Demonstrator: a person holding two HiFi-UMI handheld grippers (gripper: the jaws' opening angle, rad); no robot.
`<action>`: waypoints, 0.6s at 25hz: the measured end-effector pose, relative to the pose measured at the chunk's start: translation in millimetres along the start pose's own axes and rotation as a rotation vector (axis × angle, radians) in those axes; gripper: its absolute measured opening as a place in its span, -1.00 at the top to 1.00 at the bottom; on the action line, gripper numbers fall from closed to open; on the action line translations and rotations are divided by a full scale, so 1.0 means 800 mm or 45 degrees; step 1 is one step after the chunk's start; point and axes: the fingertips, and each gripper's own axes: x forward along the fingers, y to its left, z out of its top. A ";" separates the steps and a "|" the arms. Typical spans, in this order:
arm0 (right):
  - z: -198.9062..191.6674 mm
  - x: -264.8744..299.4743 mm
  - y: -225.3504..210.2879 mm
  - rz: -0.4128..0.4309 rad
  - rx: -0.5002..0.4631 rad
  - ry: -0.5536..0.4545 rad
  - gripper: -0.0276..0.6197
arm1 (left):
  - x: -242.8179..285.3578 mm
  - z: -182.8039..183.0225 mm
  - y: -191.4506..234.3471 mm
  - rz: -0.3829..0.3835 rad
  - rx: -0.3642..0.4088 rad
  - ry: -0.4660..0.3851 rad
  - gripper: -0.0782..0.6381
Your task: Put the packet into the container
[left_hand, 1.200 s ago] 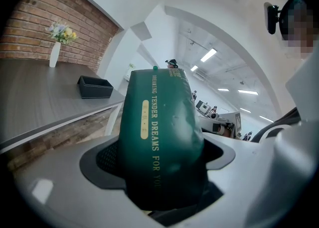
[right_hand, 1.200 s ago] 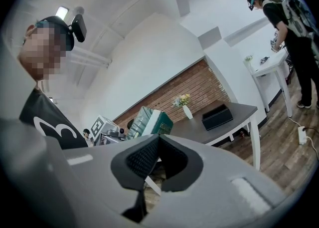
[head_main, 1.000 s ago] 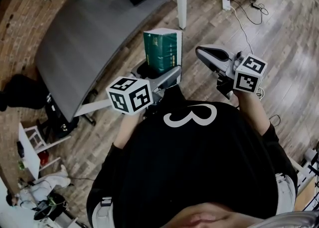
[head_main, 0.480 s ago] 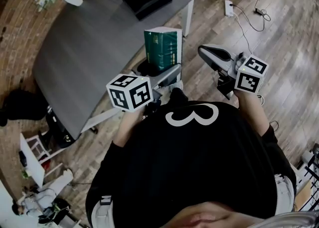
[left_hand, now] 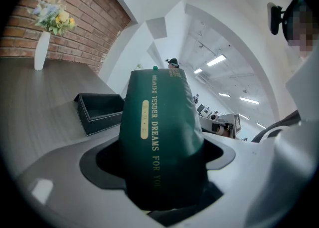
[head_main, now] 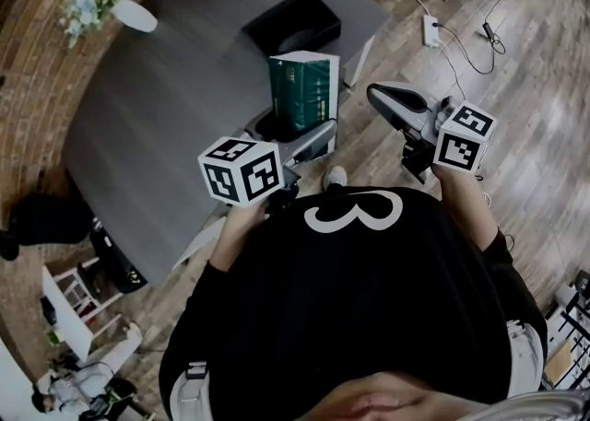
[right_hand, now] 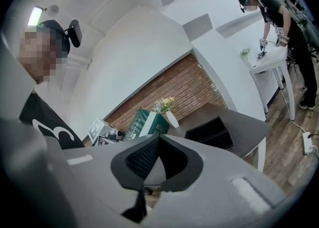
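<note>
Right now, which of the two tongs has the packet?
The left tongs: they are clamped on the base of the green packet, which stands upright between them. The right tongs are shut with nothing between them.

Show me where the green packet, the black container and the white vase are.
green packet (left_hand: 159, 137), left gripper view, on its printed green front face.
black container (left_hand: 103, 122), left gripper view, on its near outer wall.
white vase (head_main: 136, 14), head view, on the vase body.

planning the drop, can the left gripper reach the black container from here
Probably yes: the left gripper, shut on the packet, faces the container, which sits open-topped on the table with nothing visible between them.
</note>
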 end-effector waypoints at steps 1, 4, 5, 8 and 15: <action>0.005 0.007 -0.005 -0.001 -0.005 0.000 0.91 | 0.002 0.007 0.006 -0.001 0.003 -0.003 -0.52; 0.019 0.021 -0.015 -0.003 -0.014 -0.003 0.91 | 0.005 0.024 0.022 0.001 0.012 -0.011 -0.52; 0.023 0.025 -0.018 -0.005 -0.017 -0.007 0.91 | 0.006 0.030 0.025 -0.002 0.017 -0.016 -0.52; 0.034 0.038 -0.026 0.003 -0.024 -0.022 0.91 | 0.009 0.045 0.034 -0.006 0.041 -0.027 -0.52; 0.041 0.055 -0.037 0.028 -0.027 -0.016 0.91 | 0.013 0.068 0.061 0.041 0.082 -0.032 -0.52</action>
